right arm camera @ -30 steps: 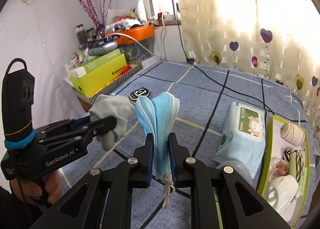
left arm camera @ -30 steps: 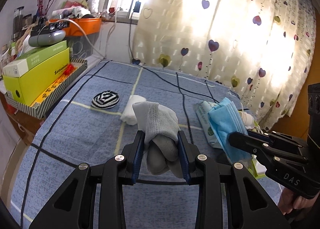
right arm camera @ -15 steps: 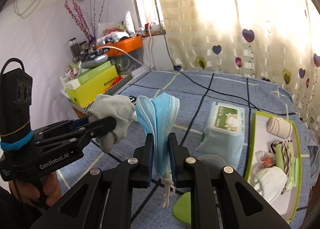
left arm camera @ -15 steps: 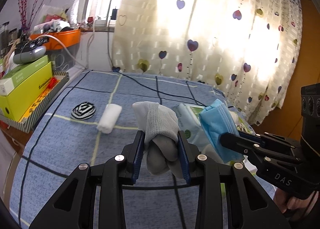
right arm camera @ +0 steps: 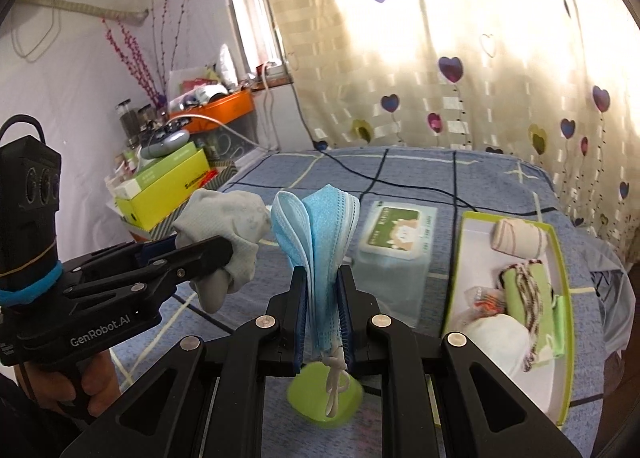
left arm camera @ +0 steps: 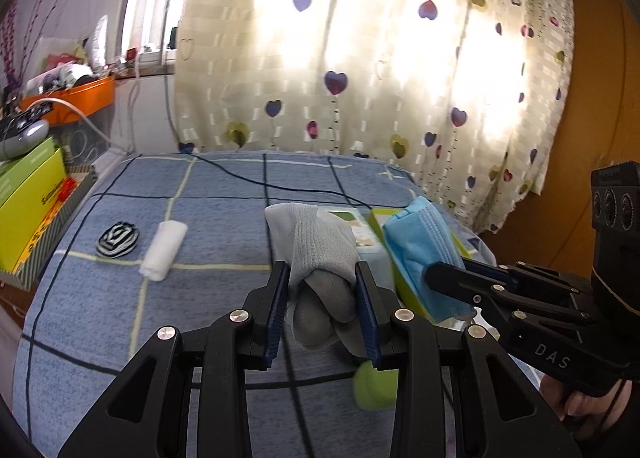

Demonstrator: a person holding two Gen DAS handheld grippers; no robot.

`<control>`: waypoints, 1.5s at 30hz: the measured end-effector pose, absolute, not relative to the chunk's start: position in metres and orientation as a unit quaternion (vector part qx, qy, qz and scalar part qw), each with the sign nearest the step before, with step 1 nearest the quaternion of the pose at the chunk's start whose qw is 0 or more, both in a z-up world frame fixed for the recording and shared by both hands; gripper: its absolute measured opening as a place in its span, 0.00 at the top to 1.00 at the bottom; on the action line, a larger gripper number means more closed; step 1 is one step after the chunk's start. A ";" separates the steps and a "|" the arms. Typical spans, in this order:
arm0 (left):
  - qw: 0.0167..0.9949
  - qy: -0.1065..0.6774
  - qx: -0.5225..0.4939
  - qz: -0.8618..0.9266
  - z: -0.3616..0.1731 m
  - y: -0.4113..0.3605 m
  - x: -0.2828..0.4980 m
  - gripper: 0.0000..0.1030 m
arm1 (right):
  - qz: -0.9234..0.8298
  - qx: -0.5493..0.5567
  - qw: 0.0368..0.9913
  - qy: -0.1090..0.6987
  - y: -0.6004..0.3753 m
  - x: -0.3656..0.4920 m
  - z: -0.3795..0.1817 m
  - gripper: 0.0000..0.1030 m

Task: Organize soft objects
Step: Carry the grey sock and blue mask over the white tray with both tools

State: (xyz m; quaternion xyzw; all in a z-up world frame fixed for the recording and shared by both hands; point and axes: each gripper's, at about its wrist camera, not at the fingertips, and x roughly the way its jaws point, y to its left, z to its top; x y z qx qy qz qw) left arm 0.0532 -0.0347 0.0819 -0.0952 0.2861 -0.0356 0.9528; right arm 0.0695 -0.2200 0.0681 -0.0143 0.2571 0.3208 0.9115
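Observation:
My left gripper (left arm camera: 322,308) is shut on a grey and white sock (left arm camera: 316,250), held above the blue checked bed; it also shows in the right wrist view (right arm camera: 228,225). My right gripper (right arm camera: 323,312) is shut on a folded blue face mask (right arm camera: 320,225), also seen in the left wrist view (left arm camera: 424,246). A green-rimmed tray (right arm camera: 464,254) at the right holds several rolled soft items. A striped sock ball (left arm camera: 117,239) and a white roll (left arm camera: 163,256) lie on the bed at the left.
A wet-wipes pack (right arm camera: 394,236) lies left of the tray. A green round object (right arm camera: 324,394) lies on the bed below my grippers. Boxes (left arm camera: 28,201) and clutter stand on a shelf left of the bed. A heart-patterned curtain (left arm camera: 380,69) hangs behind.
Both grippers have swung to the right with their loads. The tray and wipes pack have come closer to the middle of the right wrist view.

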 end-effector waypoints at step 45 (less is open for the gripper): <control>0.929 0.336 -0.040 -0.147 0.064 -0.172 0.091 0.67 | 0.218 0.071 0.935 0.271 -0.371 0.080 0.034 0.86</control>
